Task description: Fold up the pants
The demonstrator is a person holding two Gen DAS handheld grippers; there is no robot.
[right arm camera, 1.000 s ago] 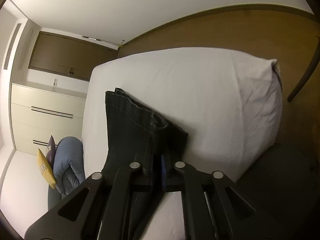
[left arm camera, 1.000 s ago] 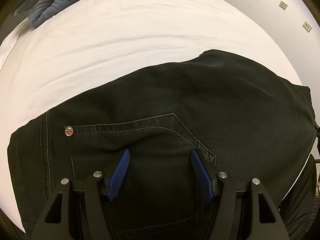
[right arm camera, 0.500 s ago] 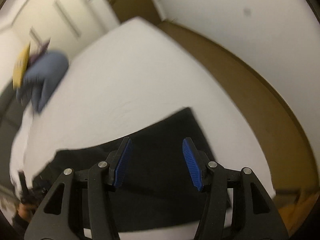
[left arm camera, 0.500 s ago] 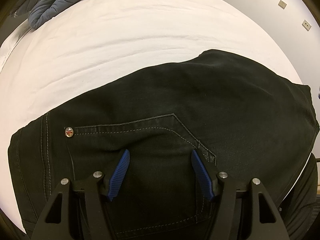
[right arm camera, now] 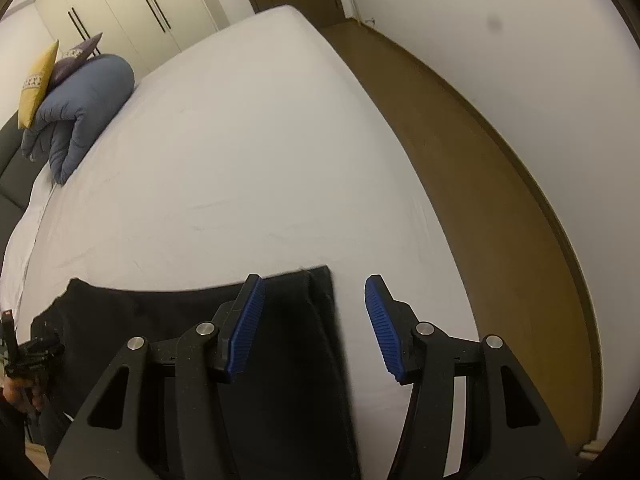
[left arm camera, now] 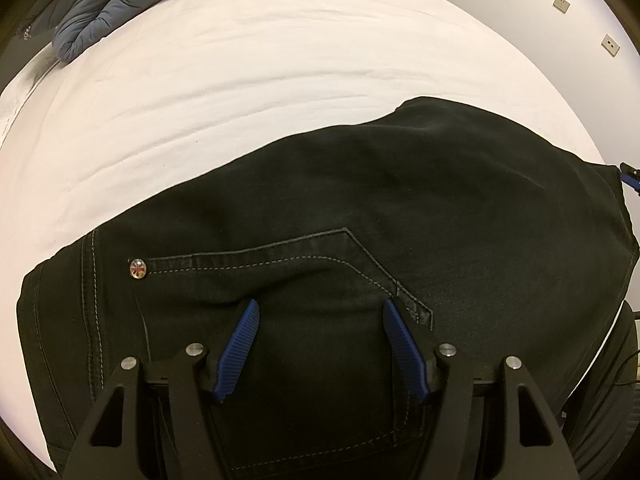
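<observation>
Black pants (left arm camera: 400, 200) lie folded flat on the white bed sheet (left arm camera: 240, 80), back pocket and a metal rivet (left arm camera: 138, 269) facing up. My left gripper (left arm camera: 320, 304) points steeply down over the pocket, open, with only cloth below its blue pads. In the right wrist view the pants (right arm camera: 168, 312) end in a straight edge. My right gripper (right arm camera: 315, 280) hangs open above that end: its left pad is over the cloth, its right pad over bare sheet, and it holds nothing. My left gripper (right arm camera: 24, 352) and a hand show at that view's left edge.
A rolled blue duvet (right arm camera: 80, 108) with a yellow cushion (right arm camera: 38, 76) lies at the far left of the bed (right arm camera: 240, 140). Brown floor (right arm camera: 480, 160) and a white wall run along the bed's right side. Wardrobe doors (right arm camera: 140, 8) stand behind.
My right gripper was shut on the raised pants end; it has opened, rolled level and lifted away, and that end now lies flat on the bed. The left gripper has not moved.
</observation>
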